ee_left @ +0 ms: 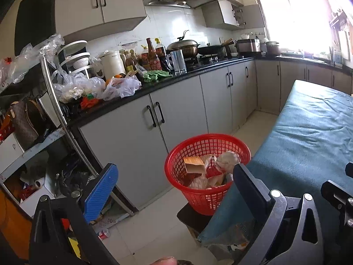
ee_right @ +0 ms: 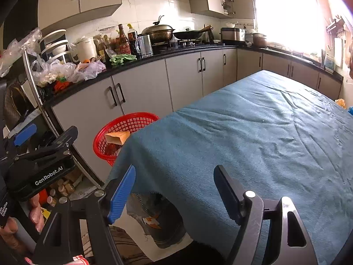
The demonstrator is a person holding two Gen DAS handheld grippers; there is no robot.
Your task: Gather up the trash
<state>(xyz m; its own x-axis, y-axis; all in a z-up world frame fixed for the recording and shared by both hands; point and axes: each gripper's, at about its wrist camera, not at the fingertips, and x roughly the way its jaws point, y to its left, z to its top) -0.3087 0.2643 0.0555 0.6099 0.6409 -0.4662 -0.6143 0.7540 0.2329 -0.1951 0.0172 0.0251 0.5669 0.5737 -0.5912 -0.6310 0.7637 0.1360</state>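
Red plastic lattice basket [ee_left: 207, 172], round and tapered, beside the teal napped tablecloth [ee_right: 253, 137]; holds a cardboard box [ee_left: 194, 164] and crumpled wrappers. Left gripper [ee_left: 174, 190] and right gripper [ee_right: 174, 196]: jaws apart, empty. Risk: a low jaw snagging the cloth hem or tipping the light basket.

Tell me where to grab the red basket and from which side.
Grip the top rim of the red basket on its near side, coming from above, one finger inside and one outside. The rim is a solid band over open lattice walls that flare toward the top, and the near edge is bare; the cardboard box and crumpled wrappers lie lower inside. The blue cloth crowds its right side.
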